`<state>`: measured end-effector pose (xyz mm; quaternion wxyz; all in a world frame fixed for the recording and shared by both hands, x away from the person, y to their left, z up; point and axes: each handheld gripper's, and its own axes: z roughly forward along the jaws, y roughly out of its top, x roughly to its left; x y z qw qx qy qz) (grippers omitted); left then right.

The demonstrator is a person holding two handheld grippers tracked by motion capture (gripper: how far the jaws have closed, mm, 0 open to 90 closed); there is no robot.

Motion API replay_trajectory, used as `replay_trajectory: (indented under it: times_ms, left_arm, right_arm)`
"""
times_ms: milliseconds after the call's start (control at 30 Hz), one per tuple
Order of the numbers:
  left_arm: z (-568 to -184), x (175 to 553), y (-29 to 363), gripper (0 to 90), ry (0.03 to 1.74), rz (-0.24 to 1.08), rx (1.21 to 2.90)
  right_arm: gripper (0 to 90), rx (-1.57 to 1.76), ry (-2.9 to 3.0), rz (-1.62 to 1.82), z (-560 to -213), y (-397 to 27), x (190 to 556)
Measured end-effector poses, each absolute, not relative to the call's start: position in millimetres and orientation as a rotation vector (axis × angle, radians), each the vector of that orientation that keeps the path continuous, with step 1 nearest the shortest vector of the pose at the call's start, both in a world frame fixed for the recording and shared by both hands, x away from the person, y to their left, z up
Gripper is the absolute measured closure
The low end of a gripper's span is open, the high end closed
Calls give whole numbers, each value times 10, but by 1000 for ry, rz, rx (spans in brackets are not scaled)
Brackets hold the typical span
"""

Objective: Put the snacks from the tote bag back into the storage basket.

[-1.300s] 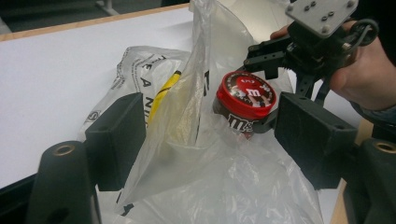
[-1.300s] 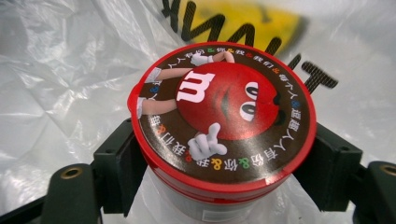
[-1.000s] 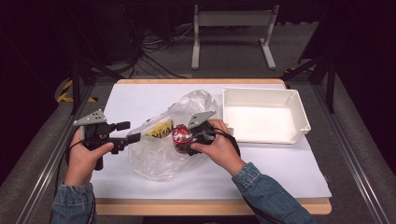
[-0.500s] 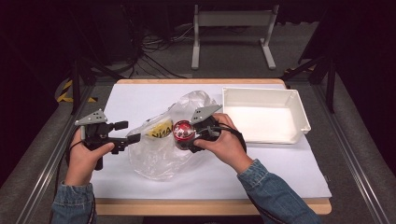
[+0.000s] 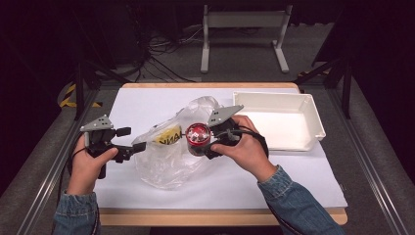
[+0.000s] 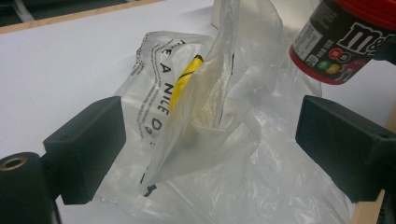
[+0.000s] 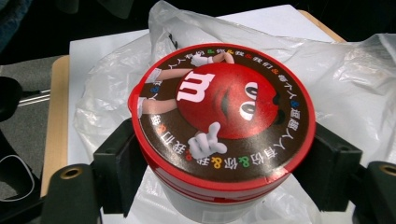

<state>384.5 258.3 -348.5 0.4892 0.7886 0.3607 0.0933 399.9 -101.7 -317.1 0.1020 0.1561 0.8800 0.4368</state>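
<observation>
Right gripper view: candy tub (image 7: 219, 126) lid hides its body between jaws.

Wood-edged table (image 5: 205, 215) w/ white sheet (image 5: 244, 181) on top; clear plastic bag (image 5: 166, 161) & white tray (image 5: 279, 120) on it.

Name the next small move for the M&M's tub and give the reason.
Probably carry the M&M's tub sideways to the white tray. The right gripper is clamped on it, lifted over the plastic bag, while the left gripper has its jaws around the bag's edge, unclosed.
</observation>
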Motion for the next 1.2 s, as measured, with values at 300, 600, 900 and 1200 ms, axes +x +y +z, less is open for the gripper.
replay_trajectory:
  times_ms: [300, 600, 900, 1200]
  left_arm:
    - [-3432, 3870, 2643, 54, 866, 244, 1908]
    - [-3426, 3922, 2593, 33, 818, 212, 1922]
    - [-3406, 3907, 2631, 31, 798, 209, 1910]
    - [-3412, 3914, 2640, 31, 771, 209, 1914]
  right_arm:
    - [250, 479, 2585, 1289, -3067, -1218, 3902]
    - [250, 508, 2558, 1291, -2969, -1430, 3854]
    - [250, 547, 2531, 1273, -2915, -1694, 3858]
    - [250, 588, 2496, 1276, -2846, -1942, 3885]
